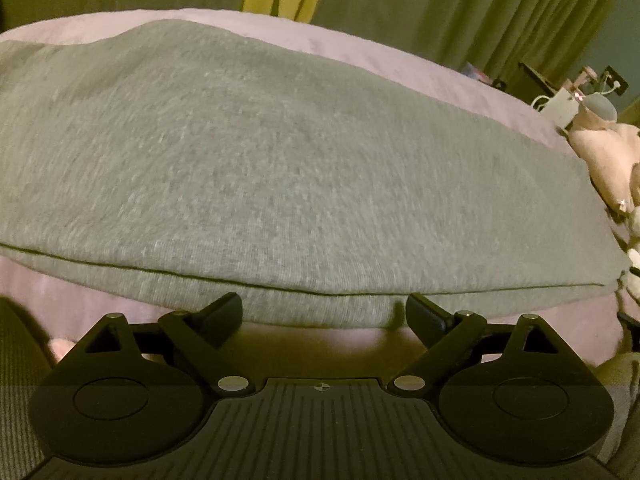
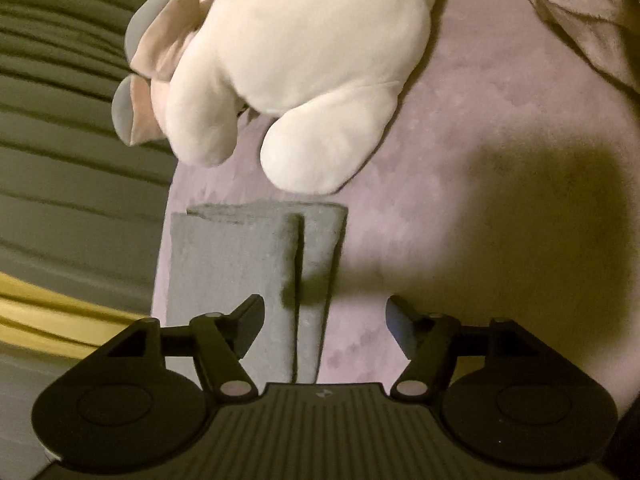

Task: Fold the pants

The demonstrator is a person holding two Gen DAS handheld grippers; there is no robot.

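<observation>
Grey pants [image 1: 260, 168] lie folded flat on a pink bedsheet [image 1: 360, 52], filling most of the left wrist view. My left gripper [image 1: 324, 314] is open and empty, right at the near folded edge of the pants, fingers either side of it. In the right wrist view the same grey pants [image 2: 240, 268] show as a narrow folded stack with one layer doubled over. My right gripper [image 2: 324, 320] is open and empty above the stack's near end, its left finger [image 2: 250, 320] over the cloth.
A cream and pink plush toy [image 2: 304, 72] lies on the pink sheet [image 2: 480, 120] just beyond the pants' far end; it also shows at the right edge of the left wrist view [image 1: 608, 156]. Green curtains [image 1: 480, 8] hang behind the bed. A cluttered nightstand [image 1: 568, 96] stands at the right.
</observation>
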